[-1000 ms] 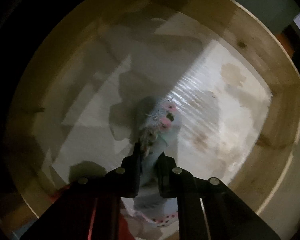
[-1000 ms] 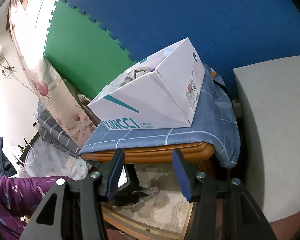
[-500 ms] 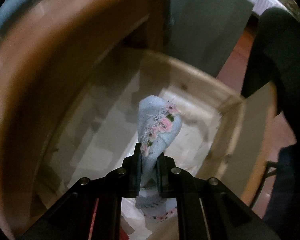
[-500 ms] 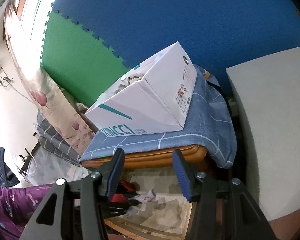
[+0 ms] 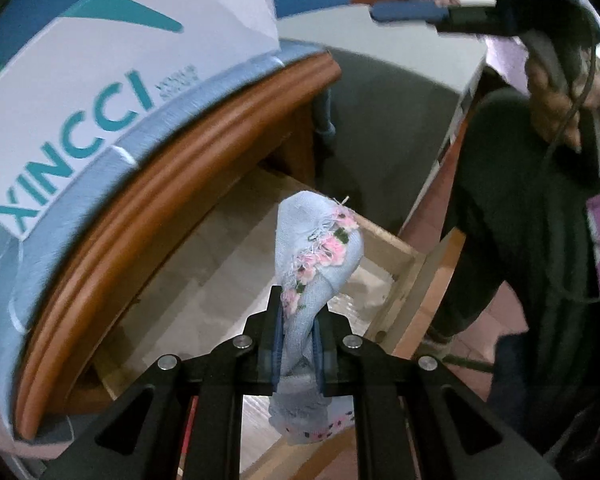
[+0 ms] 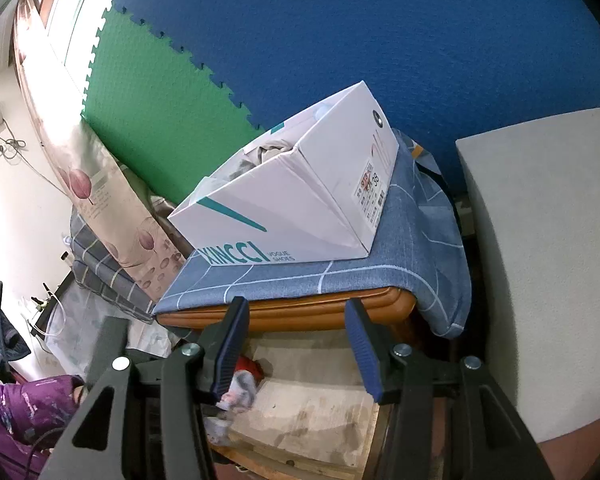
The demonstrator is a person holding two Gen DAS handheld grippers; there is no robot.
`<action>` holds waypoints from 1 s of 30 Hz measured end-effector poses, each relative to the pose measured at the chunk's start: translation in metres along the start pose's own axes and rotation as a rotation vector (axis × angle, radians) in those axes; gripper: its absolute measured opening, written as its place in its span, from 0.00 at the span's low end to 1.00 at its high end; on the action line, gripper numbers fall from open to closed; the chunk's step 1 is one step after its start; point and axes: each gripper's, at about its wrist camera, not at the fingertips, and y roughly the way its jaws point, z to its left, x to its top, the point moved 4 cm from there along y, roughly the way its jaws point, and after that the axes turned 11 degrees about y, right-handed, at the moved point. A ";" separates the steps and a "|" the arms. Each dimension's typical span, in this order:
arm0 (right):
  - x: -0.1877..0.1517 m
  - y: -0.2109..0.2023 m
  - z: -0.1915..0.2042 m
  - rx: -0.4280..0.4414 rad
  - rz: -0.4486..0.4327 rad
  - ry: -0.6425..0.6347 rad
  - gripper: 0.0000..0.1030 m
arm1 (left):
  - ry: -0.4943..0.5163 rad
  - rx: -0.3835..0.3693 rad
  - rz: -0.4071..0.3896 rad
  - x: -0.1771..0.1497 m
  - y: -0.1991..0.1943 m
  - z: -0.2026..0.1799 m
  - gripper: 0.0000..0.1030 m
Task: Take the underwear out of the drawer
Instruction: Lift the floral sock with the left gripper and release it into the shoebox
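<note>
1. I hold the left tool (image 5: pixel 296 328) clamped tight on the underwear (image 5: pixel 320 248), a pale blue bundle with pink floral trim.
2. The underwear stands up between the jaws, its long axis running straight ahead along the fingers; a frilled end hangs below the tool.
3. It hangs in the air above the open drawer (image 5: pixel 404 276), whose pale wooden floor shows directly beneath it. No part of the cloth appears to touch the drawer.
4. The nightstand's orange-brown top edge (image 5: pixel 172 200) curves close on the left, with a blue cloth (image 6: pixel 340 272) and a white shoebox (image 6: pixel 300 200) on top.
5. My right tool (image 6: pixel 296 320) sits half open with nothing between its blue pads, pointing at the nightstand front from above the drawer.
6. I judge the left hand alone carries the task: the underwear must travel away from the nightstand edge and out past the drawer's front rim.
</note>
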 end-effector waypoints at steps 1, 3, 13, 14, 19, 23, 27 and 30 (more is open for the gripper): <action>0.000 0.000 0.000 -0.001 0.001 -0.003 0.49 | -0.019 0.000 -0.012 0.000 -0.006 0.001 0.11; -0.001 0.000 0.001 -0.005 0.002 -0.010 0.49 | -0.055 0.002 -0.042 0.003 -0.017 0.004 0.11; -0.002 0.002 0.003 -0.011 0.005 -0.028 0.49 | -0.142 0.014 -0.221 0.042 -0.103 0.028 0.11; -0.002 0.002 0.003 -0.011 0.005 -0.029 0.49 | -0.145 0.017 -0.232 0.047 -0.110 0.030 0.11; -0.002 0.001 0.004 -0.009 0.004 -0.032 0.49 | -0.195 0.045 -0.285 0.072 -0.142 0.063 0.11; -0.003 0.000 0.005 -0.004 0.003 -0.036 0.49 | -0.261 0.108 -0.307 0.094 -0.161 0.107 0.11; -0.003 0.000 0.006 0.002 0.002 -0.039 0.49 | -0.291 0.212 -0.299 0.117 -0.165 0.152 0.11; -0.003 0.000 0.007 0.006 0.003 -0.042 0.49 | -0.324 0.238 -0.300 0.132 -0.161 0.182 0.11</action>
